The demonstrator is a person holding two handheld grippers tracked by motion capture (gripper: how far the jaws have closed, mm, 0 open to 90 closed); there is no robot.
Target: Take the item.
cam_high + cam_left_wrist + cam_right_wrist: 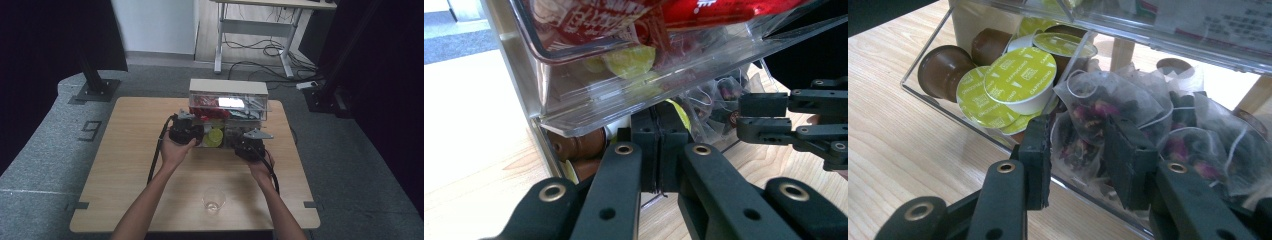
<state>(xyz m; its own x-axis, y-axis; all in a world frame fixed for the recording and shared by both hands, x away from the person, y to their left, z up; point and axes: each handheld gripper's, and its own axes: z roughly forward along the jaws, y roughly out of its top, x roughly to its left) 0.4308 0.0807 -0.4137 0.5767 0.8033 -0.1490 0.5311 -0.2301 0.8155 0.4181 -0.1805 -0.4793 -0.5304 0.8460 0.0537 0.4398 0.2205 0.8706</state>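
The left hand-held gripper (658, 145) is clenched on the drawer front (651, 192); the right hand-held gripper (1075, 150), half-open, straddles a tea bag (1083, 142). Next: close on it.

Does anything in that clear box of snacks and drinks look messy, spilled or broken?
Nothing stands out. The clear plastic organiser box sits upright on the wooden table; green-lidded coffee capsules and mesh tea bags lie loosely heaped in its lower tray, none spilled.

We see a light wooden square table (125, 165) bearing a clear acrylic drawer organiser (227, 107) and a small clear glass cup (213, 200).
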